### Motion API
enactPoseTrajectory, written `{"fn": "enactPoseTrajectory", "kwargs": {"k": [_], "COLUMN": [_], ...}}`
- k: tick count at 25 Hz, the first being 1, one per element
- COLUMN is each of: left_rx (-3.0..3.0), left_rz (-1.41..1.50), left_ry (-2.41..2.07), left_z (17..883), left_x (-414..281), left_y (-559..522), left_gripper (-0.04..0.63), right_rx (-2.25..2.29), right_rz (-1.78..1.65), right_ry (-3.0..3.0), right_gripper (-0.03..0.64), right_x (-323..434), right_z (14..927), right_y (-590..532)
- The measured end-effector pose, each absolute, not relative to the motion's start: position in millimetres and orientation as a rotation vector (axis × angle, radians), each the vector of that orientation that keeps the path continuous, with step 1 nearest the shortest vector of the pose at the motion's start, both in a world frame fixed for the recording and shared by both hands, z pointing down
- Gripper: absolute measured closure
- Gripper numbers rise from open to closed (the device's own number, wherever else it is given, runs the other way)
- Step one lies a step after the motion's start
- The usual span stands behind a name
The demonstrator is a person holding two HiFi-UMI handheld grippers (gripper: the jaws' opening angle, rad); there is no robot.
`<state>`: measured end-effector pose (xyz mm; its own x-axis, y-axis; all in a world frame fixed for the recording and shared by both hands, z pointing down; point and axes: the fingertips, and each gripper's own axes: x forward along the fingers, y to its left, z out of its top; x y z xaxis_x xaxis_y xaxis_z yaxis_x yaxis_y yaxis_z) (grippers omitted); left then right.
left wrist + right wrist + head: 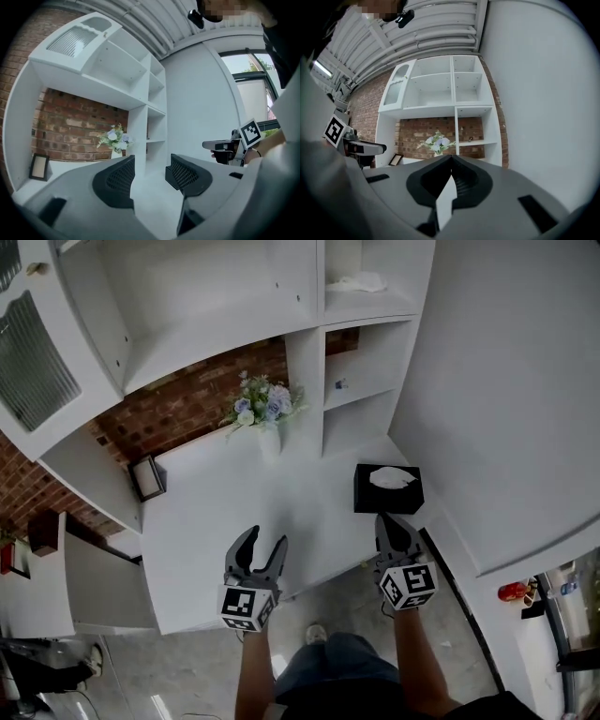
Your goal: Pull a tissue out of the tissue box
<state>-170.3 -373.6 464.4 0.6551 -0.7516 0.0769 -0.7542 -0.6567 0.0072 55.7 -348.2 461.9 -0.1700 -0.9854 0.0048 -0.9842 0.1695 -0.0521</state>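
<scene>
- Well, the right tongs [451, 161] are pinched together with nothing between them, poised just short of the near edge of the tissue box [375, 502].
- The left tongs [265, 542] stand wide apart and empty, well to the left of the box, over the bare white bench [206, 521].
- The tissue [392, 479] sits tufted in the box's top slot, not yet gripped (so the whole pull is left to do, I judge).
- Both forearms reach forward side by side, and the tongs point toward the shelves [361, 362] beyond the box.
- The right pair would need to open first.
</scene>
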Motion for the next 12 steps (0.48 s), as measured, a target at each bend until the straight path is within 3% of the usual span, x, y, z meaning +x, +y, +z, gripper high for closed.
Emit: {"fn": "enactPoseTrajectory", "kwargs": {"k": [12], "left_rx": [2.855], "left_rz": [0.112], "left_ry": [-1.183], "left_z": [462.6], "left_x": [-119.6], "left_y": [-415.7], "left_gripper": [0.383], "right_rx": [-2.097], "right_rz": [-0.080], "right_ry": [2.315], "right_gripper": [0.617], "right_x": [102.6], "right_z": [462.2], "right_y": [-369.4]}}
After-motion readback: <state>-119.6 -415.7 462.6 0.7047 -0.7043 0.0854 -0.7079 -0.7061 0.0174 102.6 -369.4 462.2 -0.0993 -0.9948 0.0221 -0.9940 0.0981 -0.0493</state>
